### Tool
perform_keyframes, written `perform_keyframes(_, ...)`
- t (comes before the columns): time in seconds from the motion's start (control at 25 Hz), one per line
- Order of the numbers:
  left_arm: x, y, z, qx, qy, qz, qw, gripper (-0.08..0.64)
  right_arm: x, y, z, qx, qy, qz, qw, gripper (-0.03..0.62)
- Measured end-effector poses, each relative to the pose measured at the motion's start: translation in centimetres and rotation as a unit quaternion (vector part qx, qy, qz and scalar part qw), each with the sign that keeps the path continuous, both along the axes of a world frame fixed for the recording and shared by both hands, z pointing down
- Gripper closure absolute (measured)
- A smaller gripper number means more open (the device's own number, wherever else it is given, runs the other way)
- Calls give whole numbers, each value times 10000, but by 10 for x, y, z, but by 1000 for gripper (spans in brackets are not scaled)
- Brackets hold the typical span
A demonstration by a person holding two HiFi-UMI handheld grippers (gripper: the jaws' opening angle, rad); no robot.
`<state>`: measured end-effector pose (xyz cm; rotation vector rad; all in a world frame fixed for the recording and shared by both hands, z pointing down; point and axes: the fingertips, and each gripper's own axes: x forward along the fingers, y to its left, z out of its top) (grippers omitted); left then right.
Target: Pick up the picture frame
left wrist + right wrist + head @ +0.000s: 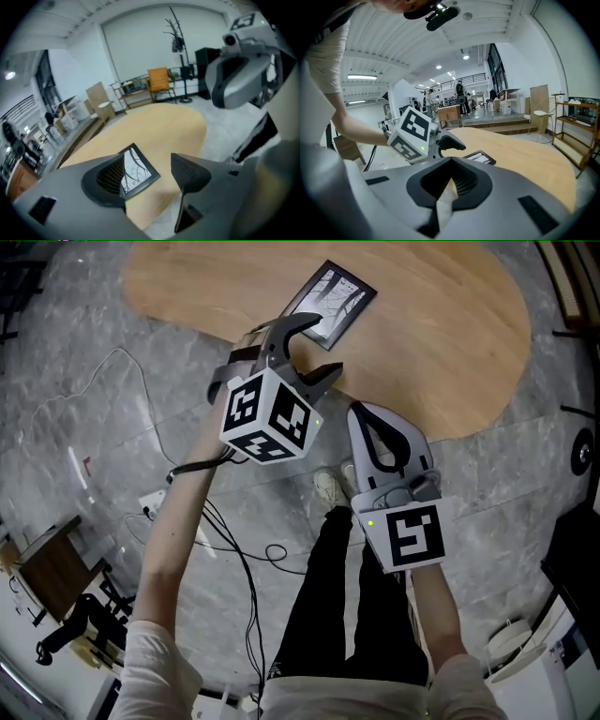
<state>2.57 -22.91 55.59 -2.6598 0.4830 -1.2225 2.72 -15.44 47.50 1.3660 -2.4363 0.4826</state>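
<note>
I'm seeing the picture frame (330, 304) lying flat on the wooden table (441, 343), toward the table's far side from me, nothing else on the table with it. It's a dark frame with a pale print of bare branches.

Left gripper (323, 345) is hanging over the table, just in from the table's near edge, and is pointing down at the frame. In the left gripper view its jaws are standing apart, the frame (138, 171) showing on the table (164, 126) in the gap and partly behind one jaw. The pads aren't clamping on it, and I can't tell if a tip is touching it. Its marker cube (270, 416) is sitting back over the table's near edge.

Right gripper (356, 409) is holding at the table's near edge, beside the left one and farther from the frame. In the right gripper view its jaws are together with nothing between them. Past them I'm seeing the left gripper (450, 143) and the frame (480, 157) on the table (525, 154).

Cables (234, 540) are lying on the grey floor off the table's near side.
</note>
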Motion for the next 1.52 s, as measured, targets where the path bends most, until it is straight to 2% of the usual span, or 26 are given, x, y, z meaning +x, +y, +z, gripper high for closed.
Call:
perform_keyframes(0.04, -2, 6, 14, 6, -363, 421, 9985, 272, -2, 2, 3, -22, 33, -71, 10000, 588)
perform_keyframes(0.08, -5, 13, 28, 50, -747, 858, 9935, 270, -5, 5, 6, -47, 65, -149, 9999, 588)
perform_keyframes(0.16, -17, 23, 53, 172, -1490, 1651, 9748, 257, -10, 11, 10, -104, 107, -302, 9994, 588)
perform_keyframes(0.2, -23, 25, 64, 191, -1760, 1913, 9654, 248, -12, 13, 13, -130, 130, -371, 9991, 588)
perform_keyframes(0.24, -28, 25, 72, 176, -1946, 2064, 9588, 232, -14, 16, 15, -159, 161, -436, 9988, 588)
perform_keyframes(0.4, -41, 16, 93, 180, -2482, 2309, 9406, 160, -21, 25, 24, -311, 282, -641, 9971, 588)
perform_keyframes(0.52, -46, 13, 106, 190, -2764, 2482, 9282, 129, -25, 26, 27, -370, 283, -712, 9964, 588)
perform_keyframes(0.8, -48, 10, 124, 181, -2973, 2575, 9192, 129, -27, 21, 30, -413, 229, -708, 9964, 588)
perform_keyframes(1.04, -41, 19, 121, 149, -2846, 2516, 9249, 129, -21, 17, 31, -404, 194, -685, 9966, 588)
perform_keyframes(1.52, -48, 44, 123, 210, -2761, 2422, 9299, 132, -44, 29, 29, -526, -46, -876, 9948, 588)
